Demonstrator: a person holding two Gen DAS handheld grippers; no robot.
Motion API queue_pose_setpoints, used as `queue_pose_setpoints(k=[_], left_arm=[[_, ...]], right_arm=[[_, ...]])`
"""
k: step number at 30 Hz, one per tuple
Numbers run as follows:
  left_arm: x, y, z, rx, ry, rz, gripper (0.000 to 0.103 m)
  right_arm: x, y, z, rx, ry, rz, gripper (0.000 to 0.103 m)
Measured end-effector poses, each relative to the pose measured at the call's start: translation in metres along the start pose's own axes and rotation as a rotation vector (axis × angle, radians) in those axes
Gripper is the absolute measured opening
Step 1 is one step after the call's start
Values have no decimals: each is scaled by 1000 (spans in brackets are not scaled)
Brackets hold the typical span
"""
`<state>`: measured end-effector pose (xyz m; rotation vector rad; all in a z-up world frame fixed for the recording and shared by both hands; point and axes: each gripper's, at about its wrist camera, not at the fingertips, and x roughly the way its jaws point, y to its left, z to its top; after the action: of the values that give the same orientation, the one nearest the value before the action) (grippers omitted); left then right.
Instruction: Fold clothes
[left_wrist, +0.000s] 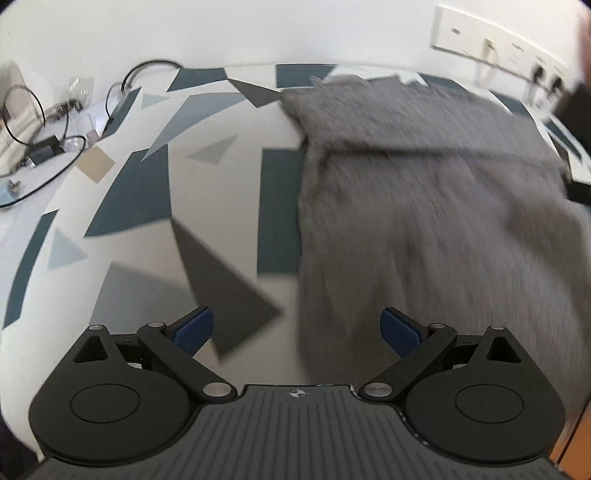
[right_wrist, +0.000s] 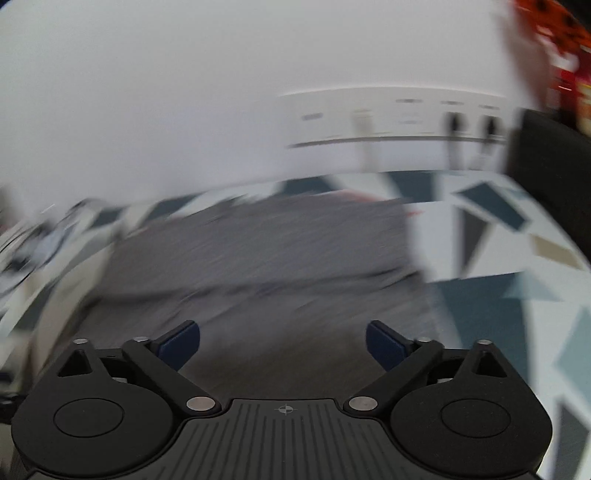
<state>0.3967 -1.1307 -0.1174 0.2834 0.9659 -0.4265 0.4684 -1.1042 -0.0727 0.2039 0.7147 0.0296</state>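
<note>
Both grippers, left gripper and right gripper, wide and empty above grey garment, apparently part-folded; advise pinching near corners evenly.

Each wrist camera looks forward over its own tool, low above the desk. Both face the wall. They share the grey garment and the wall socket strip.

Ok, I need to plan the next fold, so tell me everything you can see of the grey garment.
The grey garment is soft, heathered cloth, lying flat on the patterned tablecloth, seemingly already folded: a layer's edge crosses it partway. Its far end reaches near the wall. Motion blur hides any seams or labels. Both the left gripper and right gripper hang open over its near part, fingers holding nothing.
</note>
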Motion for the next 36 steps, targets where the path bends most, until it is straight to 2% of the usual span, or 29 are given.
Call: queue_pose_setpoints(k=[2, 5, 7, 9, 10, 17, 19, 20, 21, 23, 24, 28, 29, 30, 31, 32, 33, 35, 36], left_arm=[[-6, -5, -20, 24, -18, 20, 100], [-12, 1, -34, -45, -39, 28, 100], [-12, 8, -37, -93, -24, 22, 102], [-11, 14, -39, -117, -13, 18, 103], [-11, 16, -39, -119, -12, 17, 103], [-12, 30, -44, -149, -12, 37, 103], [-11, 30, -43, -137, -14, 40, 103], [-11, 30, -42, -138, -14, 43, 103], [-10, 30, -41, -144, -14, 44, 103], [-9, 30, -40, -157, -16, 43, 103], [-9, 30, -40, -157, -17, 43, 103], [-9, 30, -42, -154, -26, 41, 103], [-9, 31, -42, -153, -27, 41, 103], [-9, 31, -42, -153, -27, 41, 103], [-9, 30, -42, -154, -26, 42, 103], [-9, 30, -42, -155, -26, 42, 103], [-9, 30, -42, -155, -26, 42, 103], [-9, 30, -42, -157, -28, 43, 103], [-9, 30, -42, -158, -29, 44, 103]], right_arm=[[6, 20, -12, -47, 27, 21, 75], [20, 27, -12, -13, 25, -9, 74], [29, 26, -8, 11, 21, -18, 67], [39, 24, -5, 9, 48, -33, 7], [42, 20, -4, 17, 60, -44, 0], [20, -27, -10, 178, 46, -158, 1], [11, -27, -9, 186, 24, -137, 6], [8, -24, -7, 188, 16, -103, 12], [9, -17, -5, 188, 11, -47, 25], [14, -1, -3, 180, 24, 52, 37], [19, 7, -2, 177, 37, 86, 38], [32, 49, -7, 44, 75, 160, 38], [35, 60, -9, 6, 83, 176, 40], [36, 72, -11, -50, 86, 180, 46], [34, 83, -15, -123, 81, 171, 51], [32, 93, -18, -182, 78, 164, 60], [30, 99, -22, -230, 75, 155, 64], [32, 112, -28, -320, 65, 113, 62], [33, 116, -30, -352, 60, 90, 58]])
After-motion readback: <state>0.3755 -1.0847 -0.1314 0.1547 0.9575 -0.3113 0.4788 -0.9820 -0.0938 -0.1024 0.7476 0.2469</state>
